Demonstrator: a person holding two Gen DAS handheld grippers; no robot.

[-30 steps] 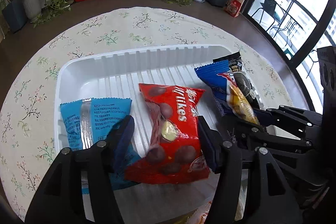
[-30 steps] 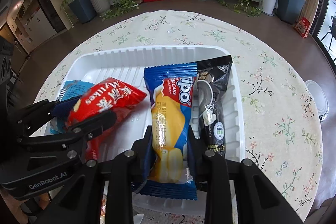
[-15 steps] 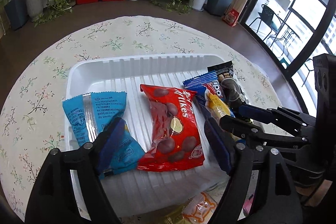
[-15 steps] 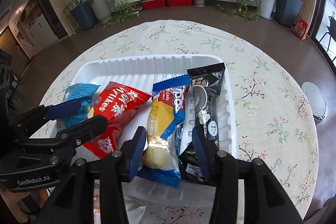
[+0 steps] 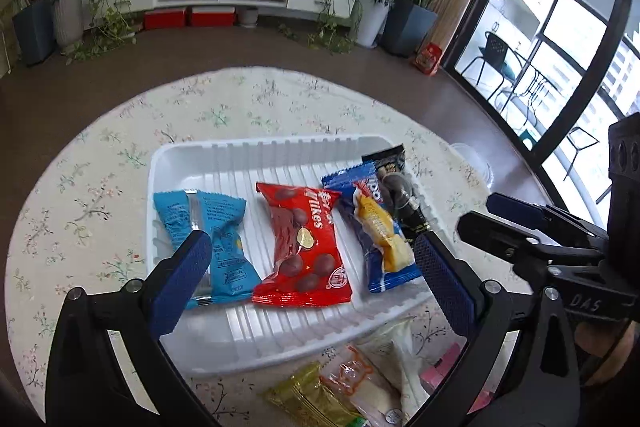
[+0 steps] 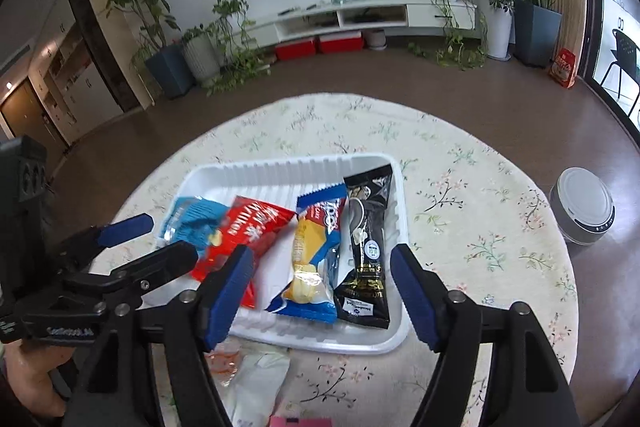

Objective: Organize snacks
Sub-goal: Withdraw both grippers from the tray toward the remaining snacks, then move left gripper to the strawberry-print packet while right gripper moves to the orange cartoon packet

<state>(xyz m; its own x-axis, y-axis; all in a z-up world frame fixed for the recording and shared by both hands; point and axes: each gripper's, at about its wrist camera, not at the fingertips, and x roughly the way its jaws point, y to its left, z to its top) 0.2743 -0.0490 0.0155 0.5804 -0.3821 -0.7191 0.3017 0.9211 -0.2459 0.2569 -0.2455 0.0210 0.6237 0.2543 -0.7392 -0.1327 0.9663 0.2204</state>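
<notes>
In the left wrist view, the left gripper [image 5: 310,265] hung above the near part of the white tray [image 5: 256,155] on the table [image 5: 80,187], its jaws opening wide with nothing clamped. In the tray lay a light blue packet [image 5: 208,227] at left, a red packet [image 5: 306,247], a dark blue packet [image 5: 376,231] and a black packet [image 5: 394,183] at right. More snacks [image 5: 352,383], blurred, lay on the table just near the tray.

In the right wrist view, the right gripper [image 6: 320,287] hovered over the tray's [image 6: 288,167] near right side, jaws opening and empty. The dark blue packet [image 6: 316,247] and black packet [image 6: 366,251] lay side by side beneath it, probably touching.
</notes>
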